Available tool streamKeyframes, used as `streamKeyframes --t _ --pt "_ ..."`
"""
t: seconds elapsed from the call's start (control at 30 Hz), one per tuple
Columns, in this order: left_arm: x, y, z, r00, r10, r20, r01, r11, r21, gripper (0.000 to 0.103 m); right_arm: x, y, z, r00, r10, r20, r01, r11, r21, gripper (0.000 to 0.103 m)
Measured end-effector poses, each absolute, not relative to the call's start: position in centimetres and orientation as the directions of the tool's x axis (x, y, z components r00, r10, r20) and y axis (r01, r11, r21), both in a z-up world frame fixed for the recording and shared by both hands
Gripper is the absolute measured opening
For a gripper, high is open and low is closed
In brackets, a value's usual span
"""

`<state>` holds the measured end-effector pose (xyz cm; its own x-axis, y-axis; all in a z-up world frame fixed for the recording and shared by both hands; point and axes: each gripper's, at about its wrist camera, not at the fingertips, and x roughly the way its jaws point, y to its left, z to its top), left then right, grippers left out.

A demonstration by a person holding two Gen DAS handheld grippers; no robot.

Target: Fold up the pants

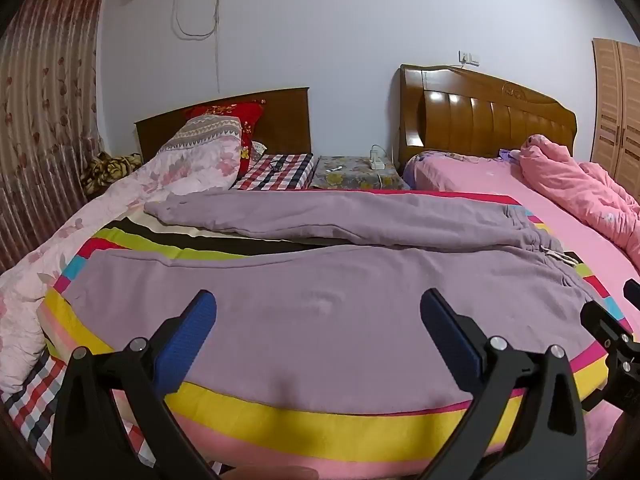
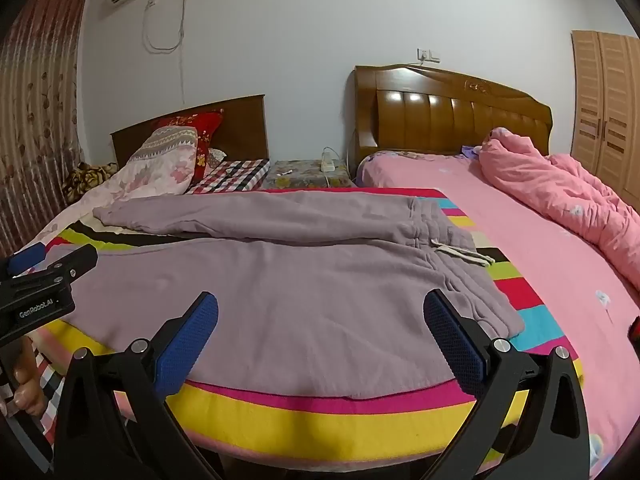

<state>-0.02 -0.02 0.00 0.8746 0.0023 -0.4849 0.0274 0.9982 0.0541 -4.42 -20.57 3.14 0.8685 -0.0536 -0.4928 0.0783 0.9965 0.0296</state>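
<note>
Mauve sweatpants lie spread flat on a striped blanket, legs running left, waistband with a white drawstring at the right. They also show in the right wrist view. My left gripper is open and empty, hovering over the near leg. My right gripper is open and empty over the near leg close to the waistband. The left gripper shows at the left edge of the right wrist view.
A floral quilt is piled at the left of the bed. A pink bed with a bunched pink duvet adjoins at the right. Wooden headboards, a nightstand and a wardrobe stand behind.
</note>
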Motion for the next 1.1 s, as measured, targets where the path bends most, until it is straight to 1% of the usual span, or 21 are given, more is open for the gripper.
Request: streamKeyframes --t 1.1 --pt "-0.2 -0.1 -1.0 0.851 0.004 -0.526 0.034 0.997 0.063 0.102 -4.5 -20.6 1.8 0.859 -0.033 -0.511 0.068 0.996 0.049 0.099"
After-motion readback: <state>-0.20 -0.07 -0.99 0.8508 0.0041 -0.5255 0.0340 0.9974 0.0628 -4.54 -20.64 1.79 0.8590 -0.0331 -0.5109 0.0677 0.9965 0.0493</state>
